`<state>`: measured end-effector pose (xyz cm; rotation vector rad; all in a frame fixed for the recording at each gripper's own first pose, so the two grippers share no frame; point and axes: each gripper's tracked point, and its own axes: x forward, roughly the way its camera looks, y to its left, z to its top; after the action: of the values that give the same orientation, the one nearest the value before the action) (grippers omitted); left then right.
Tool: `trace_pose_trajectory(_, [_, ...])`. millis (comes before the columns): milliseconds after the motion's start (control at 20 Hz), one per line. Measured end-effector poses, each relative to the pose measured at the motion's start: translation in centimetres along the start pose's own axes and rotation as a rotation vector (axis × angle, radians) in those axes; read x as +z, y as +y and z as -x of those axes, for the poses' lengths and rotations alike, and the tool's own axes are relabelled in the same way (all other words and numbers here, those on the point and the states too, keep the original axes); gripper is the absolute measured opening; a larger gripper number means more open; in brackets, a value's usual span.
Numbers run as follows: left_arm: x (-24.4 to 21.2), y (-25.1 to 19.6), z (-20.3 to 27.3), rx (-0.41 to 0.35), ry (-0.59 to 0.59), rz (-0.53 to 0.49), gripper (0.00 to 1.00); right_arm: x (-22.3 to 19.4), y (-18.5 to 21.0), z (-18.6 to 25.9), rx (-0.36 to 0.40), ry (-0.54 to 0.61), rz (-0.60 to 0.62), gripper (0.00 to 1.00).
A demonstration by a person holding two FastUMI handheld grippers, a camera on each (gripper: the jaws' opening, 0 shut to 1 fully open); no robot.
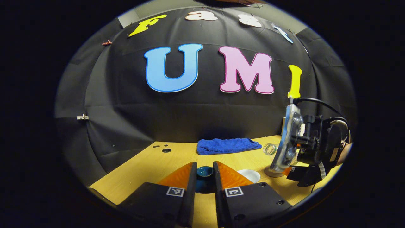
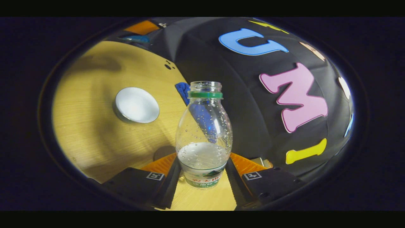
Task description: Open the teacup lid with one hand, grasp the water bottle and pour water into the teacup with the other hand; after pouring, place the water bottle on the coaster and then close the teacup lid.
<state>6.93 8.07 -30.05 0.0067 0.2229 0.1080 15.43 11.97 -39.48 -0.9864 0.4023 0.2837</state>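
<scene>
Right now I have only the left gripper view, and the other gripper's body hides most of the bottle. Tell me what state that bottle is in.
Observer: In the right gripper view the water bottle is uncapped, with a green ring around its open neck.
Operator: Give me the water level.
Observer: Water fills the lower part, with its surface just above the label. Droplets cling to the wall above it.
Operator: Report the grip.
Observer: The right gripper has one finger pressed against each side of the bottle, at label height.
</scene>
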Motion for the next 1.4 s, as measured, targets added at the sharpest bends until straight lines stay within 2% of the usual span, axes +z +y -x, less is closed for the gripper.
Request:
trace_pose_trajectory(350, [-0.4,0.4,0.5,0.016,0.001,0.012,0.32,0.4,0.6,-0.9,-0.003,0.002,0.177,0.75])
trace_pose_trajectory(850, [-1.0,1.2,1.2,0.041,-0.003,0.022,0.32,0.1,-0.1,-1.8,-0.032,0.024,0.362,0.75])
trace_pose_trajectory(900, [-0.7,1.1,1.3,0.038,-0.012,0.033,0.36,0.2,-0.2,-2.0,-0.040,0.022,0.390,0.75])
trace_pose_trajectory(950, [-0.8,1.1,1.3,0.040,-0.013,0.037,0.36,0.3,-0.4,-2.1,-0.051,0.016,0.418,0.75])
trace_pose_trajectory(1000, [-0.8,1.2,1.4,0.043,-0.011,0.034,0.31,0.2,-0.6,-2.3,-0.059,0.011,0.450,0.75])
trace_pose_trajectory(1350, [-1.1,1.2,1.7,0.049,-0.002,0.028,0.32,0.0,-1.0,-2.6,-0.075,0.010,0.569,0.75])
trace_pose_trajectory(1400, [-1.0,1.2,1.8,0.049,-0.003,0.032,0.32,0.1,-1.1,-2.7,-0.080,0.007,0.586,0.72])
